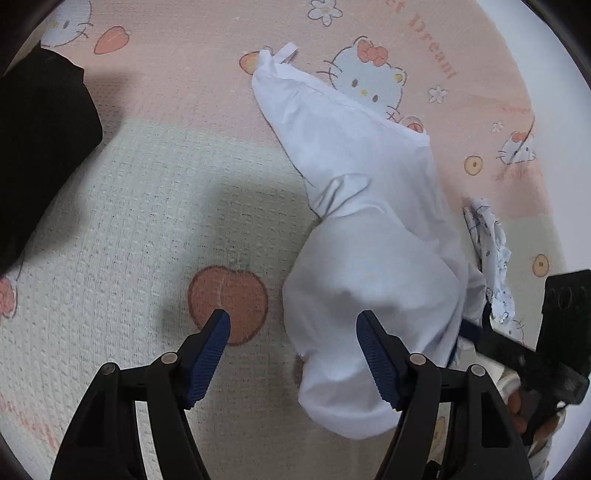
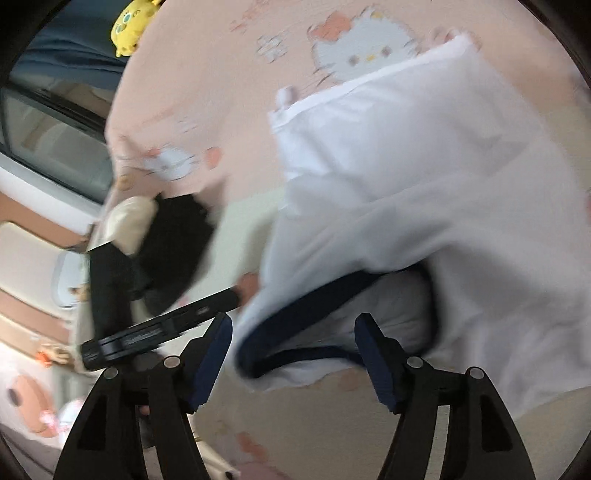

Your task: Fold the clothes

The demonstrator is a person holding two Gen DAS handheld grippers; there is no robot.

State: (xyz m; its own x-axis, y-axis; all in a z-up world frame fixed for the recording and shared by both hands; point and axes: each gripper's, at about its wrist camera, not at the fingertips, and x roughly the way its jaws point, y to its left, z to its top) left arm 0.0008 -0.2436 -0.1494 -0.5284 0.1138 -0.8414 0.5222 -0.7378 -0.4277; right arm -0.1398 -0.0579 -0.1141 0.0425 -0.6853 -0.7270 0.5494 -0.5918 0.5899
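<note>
A white garment [image 1: 369,221] lies crumpled in a long, slanted heap on a pink and cream cartoon-cat blanket [image 1: 147,203]. My left gripper [image 1: 293,317] hovers open at the heap's near left edge. Its right finger is over the white cloth and its left finger over a printed peach. Nothing is pinched. In the blurred right wrist view the same white garment [image 2: 424,184] fills the right side, with its navy neckline [image 2: 314,295] curving just ahead of my right gripper [image 2: 293,321]. That gripper is open, with the neckline lying between and below its fingers, not pressed.
A black garment [image 1: 37,147] lies at the left of the blanket, also visible as a black garment [image 2: 173,240] in the right wrist view. A small patterned cloth [image 1: 487,240] sits right of the white heap. A yellow plush toy [image 2: 129,22] lies beyond the blanket's edge.
</note>
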